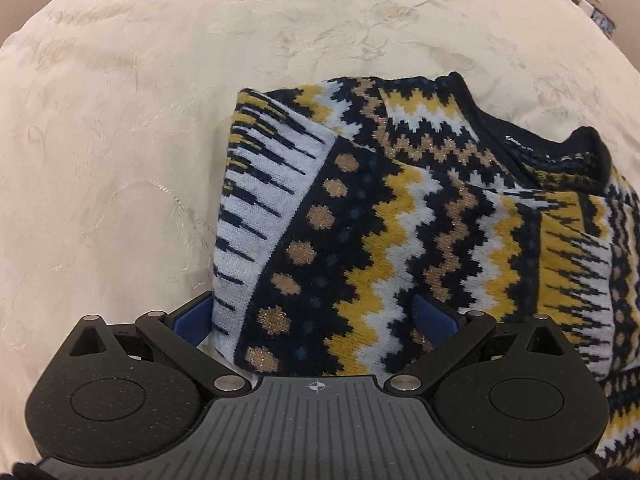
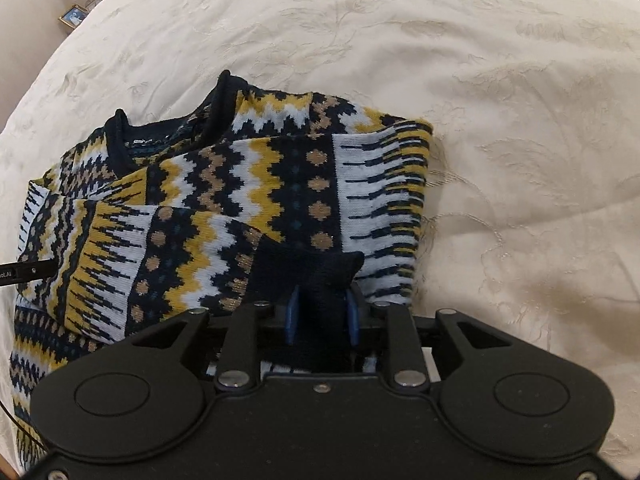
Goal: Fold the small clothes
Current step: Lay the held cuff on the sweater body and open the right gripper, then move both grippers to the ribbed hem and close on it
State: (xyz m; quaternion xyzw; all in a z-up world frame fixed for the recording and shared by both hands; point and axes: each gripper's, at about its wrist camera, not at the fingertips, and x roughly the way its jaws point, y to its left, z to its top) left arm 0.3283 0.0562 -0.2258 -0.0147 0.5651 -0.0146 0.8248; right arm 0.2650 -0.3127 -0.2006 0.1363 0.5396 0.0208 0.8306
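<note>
A knitted sweater (image 1: 400,208) in navy, yellow, white and tan zigzags lies partly folded on the bed, its navy collar (image 1: 560,152) toward the far side. My left gripper (image 1: 314,318) hovers low over the near left part, jaws wide apart, blue pads (image 1: 192,320) on either side of the folded sleeve without squeezing it. In the right wrist view the same sweater (image 2: 224,192) fills the left half. My right gripper (image 2: 323,316) has its blue pads (image 2: 294,316) narrow around the dark navy cuff (image 2: 316,276), which fills the gap between them.
A cream embroidered bedspread (image 2: 500,120) covers the whole surface around the sweater. A framed picture (image 2: 74,16) and small items stand on a shelf at the far left; boxes (image 1: 596,4) sit beyond the bed's far right edge. A black gripper part (image 2: 24,272) pokes in at the left.
</note>
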